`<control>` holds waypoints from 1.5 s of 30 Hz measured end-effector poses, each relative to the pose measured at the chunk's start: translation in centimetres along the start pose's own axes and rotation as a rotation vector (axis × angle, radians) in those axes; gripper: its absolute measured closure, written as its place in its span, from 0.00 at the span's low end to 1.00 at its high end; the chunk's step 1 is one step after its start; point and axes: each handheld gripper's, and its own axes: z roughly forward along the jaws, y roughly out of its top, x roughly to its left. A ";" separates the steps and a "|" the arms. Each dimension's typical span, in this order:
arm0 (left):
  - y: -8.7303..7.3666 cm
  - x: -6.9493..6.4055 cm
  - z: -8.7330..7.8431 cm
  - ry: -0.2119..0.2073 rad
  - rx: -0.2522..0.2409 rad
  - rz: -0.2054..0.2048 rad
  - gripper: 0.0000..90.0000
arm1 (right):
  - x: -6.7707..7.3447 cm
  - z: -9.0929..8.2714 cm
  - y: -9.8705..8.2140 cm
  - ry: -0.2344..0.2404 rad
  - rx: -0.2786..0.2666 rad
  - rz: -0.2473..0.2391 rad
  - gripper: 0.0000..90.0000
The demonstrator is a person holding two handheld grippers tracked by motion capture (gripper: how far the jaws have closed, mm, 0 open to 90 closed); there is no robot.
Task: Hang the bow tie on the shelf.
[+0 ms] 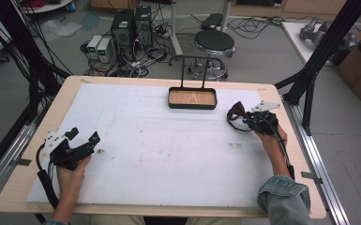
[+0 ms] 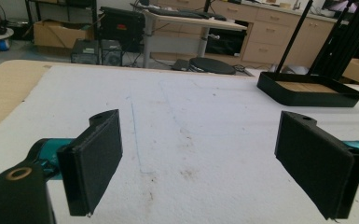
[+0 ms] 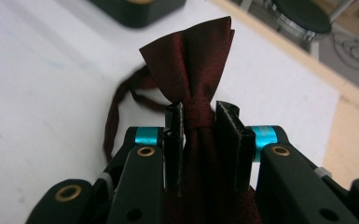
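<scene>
A dark red bow tie (image 3: 191, 56) with a thin strap (image 3: 114, 112) is pinched at its knot between the jaws of my right gripper (image 3: 200, 116), which is shut on it. From above, that gripper (image 1: 244, 119) sits at the right side of the white mat with the bow tie (image 1: 236, 111) sticking out to its left. My left gripper (image 1: 85, 136) rests at the mat's left edge with its jaws wide apart and nothing between them; its pads (image 2: 95, 158) frame bare mat. A black tray (image 1: 192, 98) with a wooden bottom stands at the far middle of the table.
The white mat (image 1: 159, 145) covers most of the wooden table (image 1: 65, 93). A black wire stand (image 1: 193, 61) rises behind the tray. Black frame posts (image 1: 319, 65) stand at the right, and a stool (image 1: 214, 44) and computer boxes (image 1: 131, 28) are on the floor beyond.
</scene>
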 end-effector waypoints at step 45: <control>0.0 0.1 0.1 0.000 0.002 -0.002 0.17 | 2.5 -1.1 14.4 -0.010 -0.362 0.009 0.80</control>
